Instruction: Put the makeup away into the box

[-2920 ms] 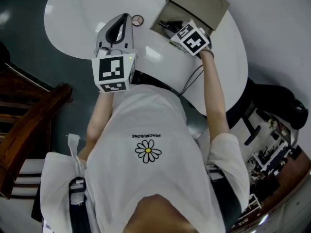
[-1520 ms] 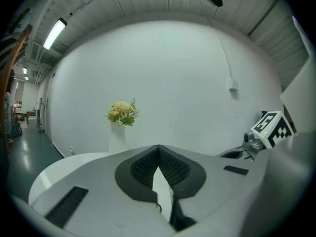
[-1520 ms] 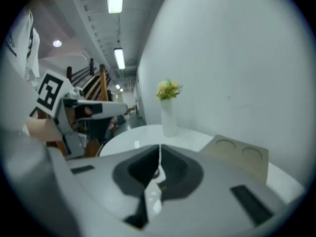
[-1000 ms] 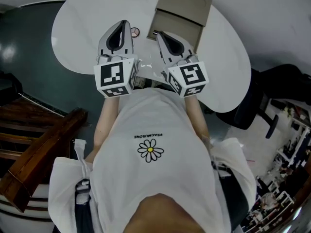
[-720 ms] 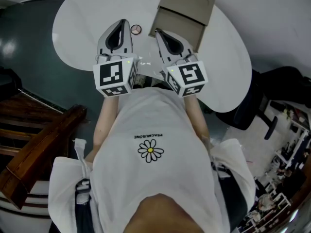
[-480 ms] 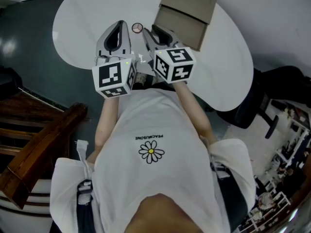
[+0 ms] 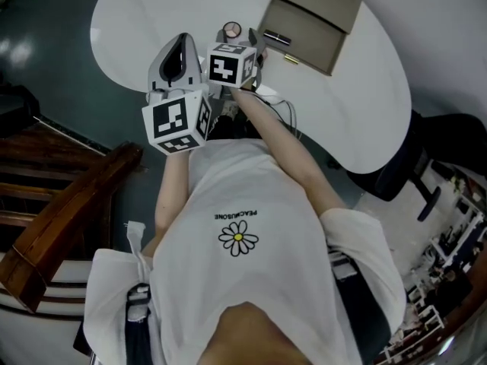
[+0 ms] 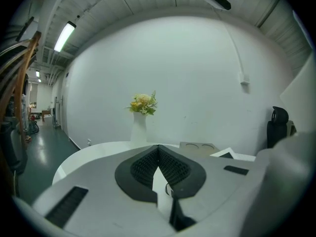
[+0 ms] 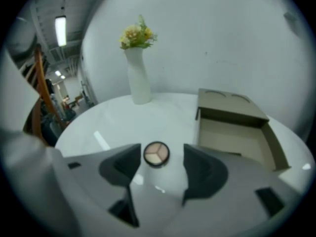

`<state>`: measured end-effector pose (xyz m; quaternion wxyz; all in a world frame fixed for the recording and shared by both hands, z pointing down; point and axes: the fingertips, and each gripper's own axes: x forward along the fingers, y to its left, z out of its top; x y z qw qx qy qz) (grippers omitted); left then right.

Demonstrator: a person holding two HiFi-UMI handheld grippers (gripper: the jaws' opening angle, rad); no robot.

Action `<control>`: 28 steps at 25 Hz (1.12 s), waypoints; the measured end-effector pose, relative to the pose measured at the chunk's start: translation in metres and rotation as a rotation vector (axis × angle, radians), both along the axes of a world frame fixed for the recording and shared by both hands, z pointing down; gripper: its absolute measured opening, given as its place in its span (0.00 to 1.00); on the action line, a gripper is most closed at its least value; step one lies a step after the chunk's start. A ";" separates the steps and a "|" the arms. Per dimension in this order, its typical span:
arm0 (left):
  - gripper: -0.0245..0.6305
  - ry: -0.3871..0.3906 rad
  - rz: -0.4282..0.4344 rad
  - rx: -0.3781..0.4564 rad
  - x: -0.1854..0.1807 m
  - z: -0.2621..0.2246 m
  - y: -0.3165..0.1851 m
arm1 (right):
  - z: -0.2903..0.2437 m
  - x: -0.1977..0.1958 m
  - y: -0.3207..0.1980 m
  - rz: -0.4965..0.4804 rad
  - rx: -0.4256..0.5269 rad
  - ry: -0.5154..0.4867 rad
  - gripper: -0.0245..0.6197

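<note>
Spreading wide is noted for the right gripper (image 9: 161, 161): its jaws have just been opening and are now held fully apart, angled down at the table (image 7: 144, 17). One round compact (image 9: 156, 154) is seen lying flat on the white tabletop in the gap between the two jaw tips – neither pad is touching it. The compact is located outside the box (image 9: 232, 107), just left of it.

Left gripper (image 8: 158, 147): jaws pressed together at the tips, nothing pinched between them; it is held above the near edge of the table, to the left of the right gripper.

Count: two grippers, one compact, one open cardboard box with its lid folded back to the far side, one white vase (image 9: 138, 80) with flowers (image 9: 136, 33) at the far side of the table.

Hard to make out – a slim dark item (image 7: 278, 38) is seen from the head view at the box's near-left edge; its kind cannot be told. The right gripper's jaws are covered there by its own marker cube.
</note>
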<state>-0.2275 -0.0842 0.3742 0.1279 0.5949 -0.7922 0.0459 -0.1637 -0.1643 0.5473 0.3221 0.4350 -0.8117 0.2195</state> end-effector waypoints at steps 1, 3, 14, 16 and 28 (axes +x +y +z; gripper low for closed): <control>0.07 -0.002 -0.010 -0.003 -0.003 0.001 0.004 | 0.004 -0.001 -0.002 0.027 0.005 0.021 0.45; 0.07 -0.009 -0.031 -0.006 -0.010 0.001 0.010 | 0.008 -0.007 -0.003 0.040 0.008 0.033 0.45; 0.07 0.000 -0.122 -0.030 -0.043 0.012 0.039 | 0.039 -0.013 -0.002 0.161 -0.088 0.070 0.45; 0.07 0.001 -0.131 -0.029 -0.047 0.012 0.043 | 0.038 -0.013 -0.003 0.160 -0.089 0.062 0.45; 0.07 0.008 -0.115 -0.017 -0.052 0.010 0.045 | 0.036 -0.015 0.001 0.111 -0.090 0.064 0.40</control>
